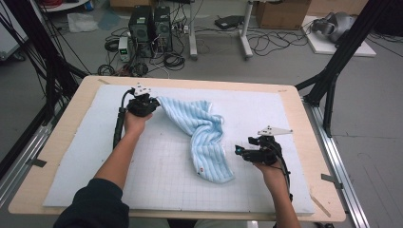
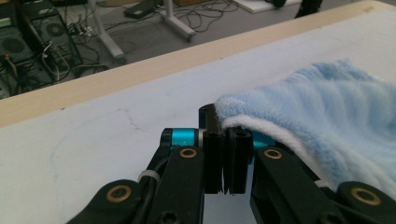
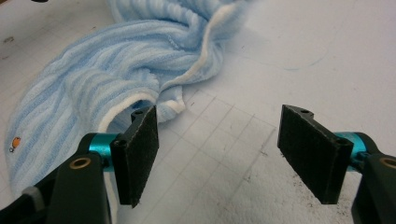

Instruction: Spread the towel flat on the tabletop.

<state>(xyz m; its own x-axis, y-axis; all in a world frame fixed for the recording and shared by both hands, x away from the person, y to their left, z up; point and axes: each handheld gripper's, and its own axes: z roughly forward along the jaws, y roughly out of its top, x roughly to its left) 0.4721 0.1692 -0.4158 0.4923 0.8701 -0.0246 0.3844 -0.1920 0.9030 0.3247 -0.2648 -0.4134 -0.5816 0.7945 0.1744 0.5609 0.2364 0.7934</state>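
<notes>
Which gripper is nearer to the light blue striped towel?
Left. The left gripper is shut on a corner of the light blue striped towel at its far end. The right gripper is open above the gridded mat, just beside the towel's near end.

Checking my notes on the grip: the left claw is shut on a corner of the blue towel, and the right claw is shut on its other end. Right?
Not quite. The right claw is open, jaws apart over the mat, gripping nothing, as the right gripper view shows. The left claw is shut on the blue towel.
</notes>
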